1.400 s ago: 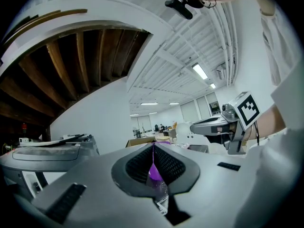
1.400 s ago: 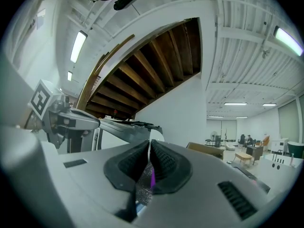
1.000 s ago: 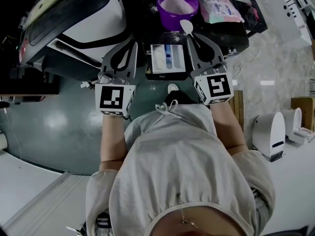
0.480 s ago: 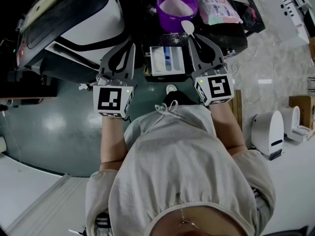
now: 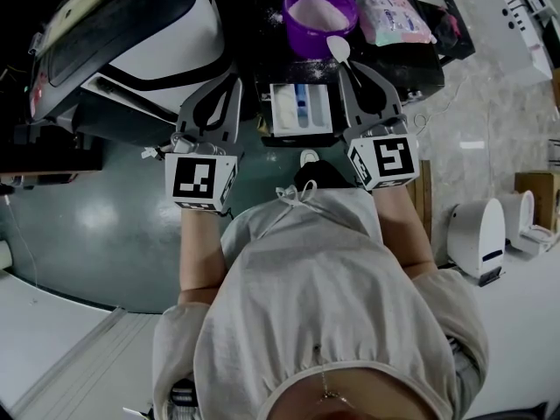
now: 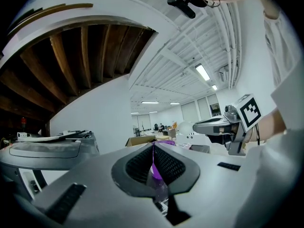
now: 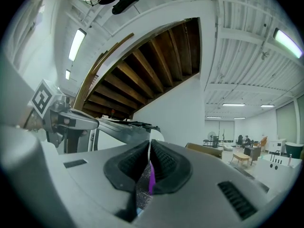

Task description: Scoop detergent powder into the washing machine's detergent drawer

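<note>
The detergent drawer (image 5: 302,108) stands pulled out in the head view, with white powder in its left compartment and a blue insert in the middle. Behind it sits a purple tub (image 5: 319,7) of white powder. My right gripper (image 5: 354,66) is shut on the handle of a white spoon (image 5: 338,49), whose bowl hangs between the tub and the drawer's right side. I cannot tell if the bowl holds powder. My left gripper (image 5: 234,79) is shut on nothing, left of the drawer. The spoon's handle (image 7: 149,148) shows thin between the right gripper's (image 7: 149,146) closed jaws. The left gripper (image 6: 153,148) shows its jaws together.
The washing machine (image 5: 149,33), white with a dark door, fills the upper left. A pink-and-white packet (image 5: 394,16) lies right of the tub on the black top. White appliances (image 5: 481,239) stand on the floor at the right.
The right gripper and spoon have edged slightly to the right. The left gripper has hardly moved.
</note>
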Motion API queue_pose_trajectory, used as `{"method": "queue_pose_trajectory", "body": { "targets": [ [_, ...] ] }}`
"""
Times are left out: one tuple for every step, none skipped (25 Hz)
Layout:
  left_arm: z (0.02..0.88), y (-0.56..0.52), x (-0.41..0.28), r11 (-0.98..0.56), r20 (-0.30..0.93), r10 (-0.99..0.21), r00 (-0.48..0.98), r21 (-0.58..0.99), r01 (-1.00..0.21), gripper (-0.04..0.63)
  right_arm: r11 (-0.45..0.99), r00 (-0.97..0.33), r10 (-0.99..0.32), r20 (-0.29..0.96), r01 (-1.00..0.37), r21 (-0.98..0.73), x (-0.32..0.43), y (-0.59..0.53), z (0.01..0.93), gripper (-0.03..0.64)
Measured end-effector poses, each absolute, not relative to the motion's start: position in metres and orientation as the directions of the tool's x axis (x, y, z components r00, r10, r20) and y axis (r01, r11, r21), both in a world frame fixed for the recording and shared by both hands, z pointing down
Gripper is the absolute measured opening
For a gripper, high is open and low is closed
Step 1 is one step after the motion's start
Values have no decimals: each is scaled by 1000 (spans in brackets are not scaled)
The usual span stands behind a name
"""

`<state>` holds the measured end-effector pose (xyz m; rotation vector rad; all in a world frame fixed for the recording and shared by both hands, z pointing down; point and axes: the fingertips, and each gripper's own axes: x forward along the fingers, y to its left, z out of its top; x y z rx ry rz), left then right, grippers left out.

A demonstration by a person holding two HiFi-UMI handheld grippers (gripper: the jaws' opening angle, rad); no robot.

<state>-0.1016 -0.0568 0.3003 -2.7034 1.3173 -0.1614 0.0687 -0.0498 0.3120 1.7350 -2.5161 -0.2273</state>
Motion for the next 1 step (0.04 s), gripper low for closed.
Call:
{"method": "queue_pose_trajectory", "body": {
  "targets": [
    [301,-57,-102,-612,41,-788,614,-161,-775,23,347,-355,-935,-20,-924,159,69,-50,312,8]
  ]
}}
